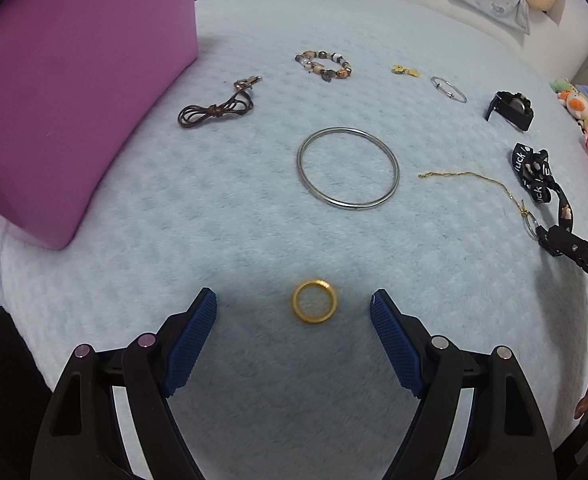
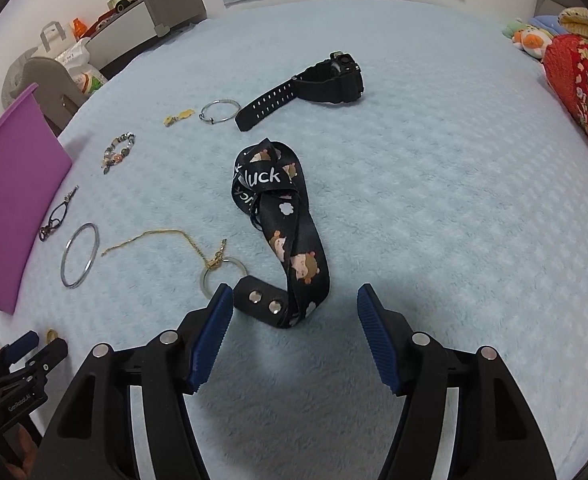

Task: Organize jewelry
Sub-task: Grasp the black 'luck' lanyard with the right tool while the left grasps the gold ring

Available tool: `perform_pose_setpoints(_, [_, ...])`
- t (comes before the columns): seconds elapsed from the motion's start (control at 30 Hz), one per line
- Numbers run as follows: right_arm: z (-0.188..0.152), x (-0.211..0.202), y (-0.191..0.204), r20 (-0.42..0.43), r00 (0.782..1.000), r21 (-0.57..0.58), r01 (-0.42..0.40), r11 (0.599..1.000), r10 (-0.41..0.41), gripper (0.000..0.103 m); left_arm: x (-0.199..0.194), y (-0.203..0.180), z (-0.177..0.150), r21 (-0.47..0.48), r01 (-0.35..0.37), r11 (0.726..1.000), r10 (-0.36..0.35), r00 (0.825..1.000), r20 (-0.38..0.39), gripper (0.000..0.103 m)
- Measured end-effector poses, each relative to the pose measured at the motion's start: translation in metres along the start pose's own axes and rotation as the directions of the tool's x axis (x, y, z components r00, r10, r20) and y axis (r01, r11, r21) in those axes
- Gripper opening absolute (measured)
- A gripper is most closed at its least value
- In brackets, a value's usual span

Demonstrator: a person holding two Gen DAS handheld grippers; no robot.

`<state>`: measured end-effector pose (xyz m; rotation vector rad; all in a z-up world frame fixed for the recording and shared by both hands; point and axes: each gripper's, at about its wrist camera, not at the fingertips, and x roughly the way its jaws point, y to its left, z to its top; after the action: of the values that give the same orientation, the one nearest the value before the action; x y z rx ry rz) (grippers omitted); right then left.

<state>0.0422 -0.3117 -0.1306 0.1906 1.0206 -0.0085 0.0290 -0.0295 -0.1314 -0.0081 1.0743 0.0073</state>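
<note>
Purple box [image 1: 73,92]: standing at the far left of the bed, on the light blue blanket [image 1: 253,208].
Brown cord [image 1: 213,110]: lying coiled just right of the box, its metal clasp pointing away from the camera.
Bead bracelet [image 1: 324,65]: lying further back, right of the cord.
Large silver bangle [image 1: 348,168]: lying flat in the middle of the blanket, apart from everything else.
Gold ring [image 1: 314,301]: lying flat between the left tongs' blue pads, touching neither one.
Left tongs [image 1: 294,307]: standing wide open over the ring, gripping nothing, pointing steeply down.
Small gold charm [image 1: 405,71]: lying at the back, just left of a thin silver bangle [image 1: 448,89].
Gold chain [image 2: 161,240]: trailing across the blanket, its clasp touching a key ring [image 2: 223,276].
Strap [image 2: 281,224]: black, printed with cartoon animals and the word "luck", lying folded over itself; its snap tab is sitting just beside the right tongs' left pad.
Right tongs [image 2: 294,308]: standing open, gripping nothing; the strap's near end is lying partly between the pads.
Black watch [image 2: 318,84]: lying behind the strap, its band stretching out to the left.
Red patterned cloth [image 2: 582,96]: bunching at the right edge of the bed.
</note>
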Motion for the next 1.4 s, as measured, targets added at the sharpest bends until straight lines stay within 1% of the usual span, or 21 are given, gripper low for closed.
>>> perform_pose_setpoints(0.23, [0.008,0.016,0.012,-0.01,1.0,-0.082,0.008,0.997,-0.009,0.069,0.002,-0.004,0.003,-0.01,-0.017,1.0,0.017,0.999,0.028,0.082])
perform_pose_setpoints(0.5, [0.013,0.029,0.025,0.001,0.999,-0.159,0.036,0.987,-0.037,0.074,0.009,-0.005,0.003,-0.037,-0.013,0.999,0.016,0.997,0.07,0.095])
perform_pose_setpoints(0.6, [0.011,0.031,0.028,0.026,0.998,-0.185,0.055,0.981,-0.052,0.075,0.008,-0.006,-0.002,-0.024,-0.01,1.0,0.012,0.995,0.096,0.095])
perform_pose_setpoints(0.67, [0.01,0.031,0.028,0.039,0.998,-0.191,0.059,0.98,-0.052,0.074,0.007,-0.006,-0.003,-0.018,-0.002,1.0,0.004,0.996,0.092,0.094])
perform_pose_setpoints(0.73, [0.008,0.03,0.029,0.047,0.998,-0.2,0.06,0.978,-0.051,0.074,0.005,-0.004,-0.005,-0.003,0.0,1.0,0.0,0.996,0.092,0.089])
perform_pose_setpoints(0.8, [0.007,0.029,0.03,0.054,0.997,-0.206,0.066,0.976,-0.056,0.073,0.003,-0.005,-0.008,0.012,-0.003,1.0,0.002,0.995,0.095,0.082])
perform_pose_setpoints(0.83, [0.006,0.029,0.03,0.057,0.997,-0.209,0.065,0.976,-0.054,0.071,0.001,-0.006,-0.009,0.02,-0.004,1.0,0.002,0.995,0.096,0.08])
perform_pose_setpoints(0.9, [0.005,0.028,0.031,0.062,0.997,-0.213,0.06,0.975,-0.048,0.068,-0.001,-0.008,-0.01,0.032,-0.001,0.999,-0.002,0.995,0.096,0.071])
perform_pose_setpoints(0.93, [0.005,0.028,0.032,0.063,0.997,-0.216,0.057,0.975,-0.045,0.064,-0.001,-0.009,-0.01,0.034,-0.003,0.999,0.0,0.996,0.095,0.07])
perform_pose_setpoints(0.97, [0.004,0.027,0.034,0.064,0.997,-0.221,0.052,0.974,-0.038,0.057,-0.001,-0.009,-0.01,0.032,-0.005,0.999,0.002,0.996,0.093,0.068])
perform_pose_setpoints(1.0, [0.003,0.026,0.035,0.066,0.997,-0.225,0.048,0.973,-0.034,0.054,-0.001,-0.009,-0.01,0.026,-0.002,1.0,-0.001,0.996,0.09,0.065])
perform_pose_setpoints(1.03, [0.002,0.025,0.038,0.068,0.997,-0.234,0.044,0.971,-0.029,0.048,-0.002,-0.008,-0.009,0.021,0.0,1.0,-0.002,0.996,0.087,0.062])
perform_pose_setpoints(1.1, [0.001,0.024,0.044,0.075,0.997,-0.253,0.046,0.966,-0.028,0.037,-0.004,-0.008,-0.008,0.018,0.008,1.0,-0.009,0.996,0.084,0.043])
perform_pose_setpoints(1.13, [0.0,0.024,0.046,0.075,0.997,-0.261,0.037,0.965,-0.018,0.023,-0.005,-0.009,-0.007,0.025,-0.003,1.0,0.001,0.997,0.082,0.041])
perform_pose_setpoints(1.17, [0.0,0.024,0.048,0.073,0.997,-0.264,0.03,0.964,-0.012,0.02,-0.006,-0.01,-0.007,0.027,0.003,1.0,-0.005,0.997,0.081,0.031])
perform_pose_setpoints(1.2, [-0.001,0.023,0.05,0.075,0.997,-0.267,0.034,0.963,-0.015,0.019,-0.006,-0.011,-0.007,0.031,0.014,0.999,-0.016,0.997,0.078,0.024])
perform_pose_setpoints(1.23, [-0.002,0.023,0.051,0.078,0.997,-0.271,0.037,0.962,-0.016,0.018,-0.008,-0.012,-0.007,0.039,0.012,0.999,-0.015,0.997,0.078,0.021])
perform_pose_setpoints(1.3, [-0.001,0.021,0.049,0.077,0.997,-0.261,0.023,0.965,-0.003,0.018,-0.01,-0.013,-0.007,0.048,0.016,0.999,-0.02,0.997,0.072,0.021])
perform_pose_setpoints(1.4, [0.0,0.018,0.043,0.067,0.997,-0.212,-0.02,0.977,0.035,0.018,-0.012,-0.009,-0.008,0.039,0.03,0.999,-0.033,0.997,0.064,0.021])
